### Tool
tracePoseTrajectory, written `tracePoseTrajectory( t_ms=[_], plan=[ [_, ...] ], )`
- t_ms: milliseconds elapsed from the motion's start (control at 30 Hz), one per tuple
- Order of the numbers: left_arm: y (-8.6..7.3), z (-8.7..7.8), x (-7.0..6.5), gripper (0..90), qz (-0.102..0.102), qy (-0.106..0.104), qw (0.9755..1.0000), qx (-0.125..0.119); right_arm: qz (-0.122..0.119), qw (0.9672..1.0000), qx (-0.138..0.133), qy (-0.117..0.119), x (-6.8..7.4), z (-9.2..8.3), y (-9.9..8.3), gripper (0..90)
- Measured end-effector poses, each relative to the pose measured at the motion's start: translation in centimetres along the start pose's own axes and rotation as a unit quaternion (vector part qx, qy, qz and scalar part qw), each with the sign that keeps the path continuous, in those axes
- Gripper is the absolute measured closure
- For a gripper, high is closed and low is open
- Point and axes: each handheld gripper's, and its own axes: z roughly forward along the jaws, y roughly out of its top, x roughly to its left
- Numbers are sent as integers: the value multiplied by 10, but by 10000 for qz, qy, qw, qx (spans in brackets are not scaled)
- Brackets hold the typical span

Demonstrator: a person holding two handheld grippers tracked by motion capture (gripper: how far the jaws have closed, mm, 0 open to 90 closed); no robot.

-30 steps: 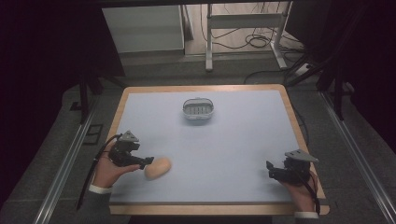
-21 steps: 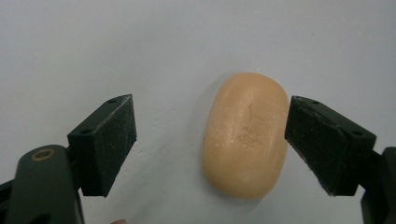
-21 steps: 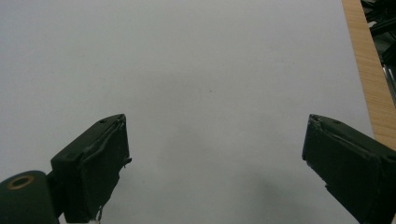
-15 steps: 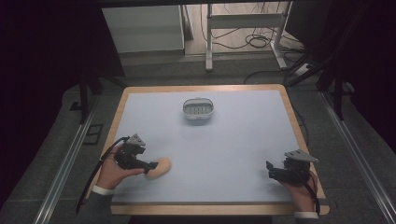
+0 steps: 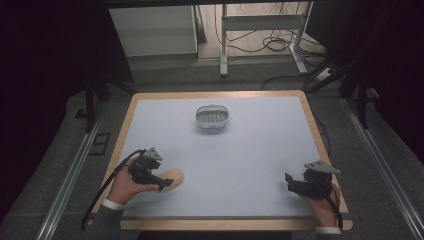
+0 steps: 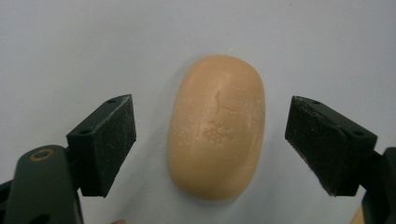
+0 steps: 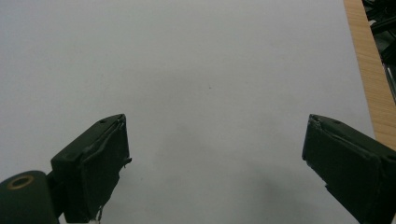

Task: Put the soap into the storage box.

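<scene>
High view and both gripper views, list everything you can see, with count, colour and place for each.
Soap bar: one, peach, near left part of the table, lying flat between the left gripper's open jaws, neither pad touching it.
Soap dish: one, white-grey with a slotted floor, far middle of the table, empty.
Table: one, pale grey-blue top with a wooden rim.
Desk frame: one, light metal, on the floor beyond the table, cables around it.
Left gripper: one, black, open around the soap bar.
Right gripper: one, black, open over bare tabletop near the right edge.
Hands: two, one holding each gripper.
</scene>
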Motion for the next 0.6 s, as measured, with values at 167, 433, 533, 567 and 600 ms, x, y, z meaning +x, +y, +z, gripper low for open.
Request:
tracePoseTrajectory(
  t_ms=[167, 433, 533, 567, 600],
  plan=[
    [-1, 3, -3, 165, 97, -33, 9999, 134, -16, 10000, 9, -2, 0, 0, 0, 73],
    [0, 12, -3, 165, 150, -55, 9993, 330, -24, 10000, 15, -7, 0, 1, 0, 73],
    [1, 18, -2, 165, 174, -90, 9988, 454, -23, 10000, 22, -7, 0, 1, -1, 73],
    [1, 18, -2, 165, 174, -90, 9988, 454, -23, 10000, 22, -7, 0, 1, -1, 73],
    [1, 19, -2, 165, 178, -91, 9987, 479, -25, 10000, 24, -8, 0, 1, -1, 73]
  ],
)
